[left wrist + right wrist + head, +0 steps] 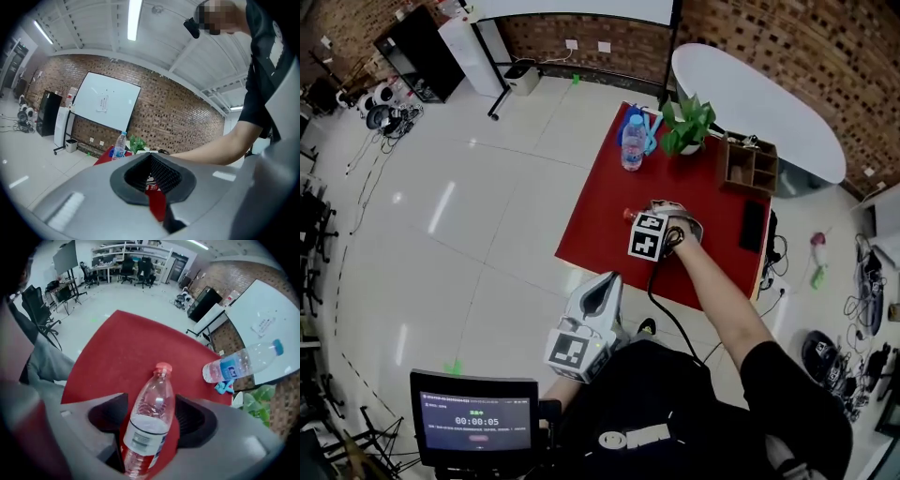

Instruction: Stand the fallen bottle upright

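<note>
The fallen bottle (150, 413), clear with a red cap, lies on the red table (600, 225). In the head view only its cap end (629, 215) shows beside my right gripper (667, 216), which points steeply down over it. In the right gripper view the bottle lies lengthwise between the wide-apart jaws of my right gripper (151, 422), and the pads do not press on it. My left gripper (605, 286) hangs off the table's near edge, close to the person's body, with its jaws together and empty (152, 176).
A second bottle (633, 142) with a blue cap and label stands upright at the table's far end, beside a potted plant (686, 122). A wooden box (748, 164) and a flat black object (753, 225) sit on the right side. A white oval table (769, 103) stands behind.
</note>
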Demonstrator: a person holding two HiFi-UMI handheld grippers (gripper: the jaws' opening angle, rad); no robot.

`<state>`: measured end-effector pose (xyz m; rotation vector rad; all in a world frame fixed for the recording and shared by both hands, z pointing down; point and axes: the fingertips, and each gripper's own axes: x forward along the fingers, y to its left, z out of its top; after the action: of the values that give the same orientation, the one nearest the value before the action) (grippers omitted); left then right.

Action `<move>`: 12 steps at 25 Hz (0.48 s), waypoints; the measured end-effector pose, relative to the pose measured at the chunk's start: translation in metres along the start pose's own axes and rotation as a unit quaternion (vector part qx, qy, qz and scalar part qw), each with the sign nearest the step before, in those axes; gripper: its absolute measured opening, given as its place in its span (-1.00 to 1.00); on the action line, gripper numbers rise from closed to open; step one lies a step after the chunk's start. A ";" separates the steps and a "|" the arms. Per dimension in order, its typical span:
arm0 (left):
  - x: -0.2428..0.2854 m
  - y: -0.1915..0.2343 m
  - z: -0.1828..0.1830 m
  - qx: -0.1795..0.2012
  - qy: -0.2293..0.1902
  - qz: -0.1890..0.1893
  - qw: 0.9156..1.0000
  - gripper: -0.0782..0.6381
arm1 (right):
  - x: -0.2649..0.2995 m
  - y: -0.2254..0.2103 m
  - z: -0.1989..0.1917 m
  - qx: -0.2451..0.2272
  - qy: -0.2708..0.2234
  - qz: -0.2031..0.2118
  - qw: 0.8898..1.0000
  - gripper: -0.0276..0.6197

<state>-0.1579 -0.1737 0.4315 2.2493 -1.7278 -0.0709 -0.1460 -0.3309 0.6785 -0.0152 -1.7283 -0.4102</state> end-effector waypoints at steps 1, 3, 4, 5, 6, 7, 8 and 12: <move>-0.004 0.003 0.000 -0.001 0.001 0.002 1.000 -0.77 | 0.008 -0.001 -0.003 -0.004 0.013 -0.005 1.000 0.03; -0.009 0.010 -0.001 -0.006 0.004 0.007 1.000 -0.77 | 0.016 -0.003 -0.004 -0.012 0.027 -0.018 0.999 0.03; -0.011 0.013 -0.002 -0.009 0.006 0.009 1.000 -0.77 | 0.016 -0.003 -0.004 -0.010 0.028 -0.020 0.999 0.02; -0.012 0.016 -0.002 -0.010 0.007 0.009 1.000 -0.77 | 0.013 -0.004 -0.002 -0.003 0.024 -0.021 0.999 0.01; -0.012 0.017 -0.001 -0.011 0.008 0.007 1.000 -0.77 | 0.007 -0.006 -0.001 0.010 0.013 -0.022 1.000 0.00; -0.011 0.017 -0.001 -0.010 0.009 0.003 1.000 -0.77 | -0.002 -0.009 0.000 0.030 -0.005 -0.025 0.999 0.00; -0.009 0.016 0.000 -0.010 0.010 -0.002 1.000 -0.77 | -0.015 -0.013 0.001 0.058 -0.031 -0.029 0.997 -0.01; 0.008 0.003 0.001 -0.001 0.015 -0.031 0.999 -0.77 | -0.086 -0.034 -0.004 0.197 -0.169 -0.048 0.965 -0.02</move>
<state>-0.1589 -0.1824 0.4329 2.2920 -1.6415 -0.0521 -0.1330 -0.3455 0.5883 0.3029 -2.1286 -0.1307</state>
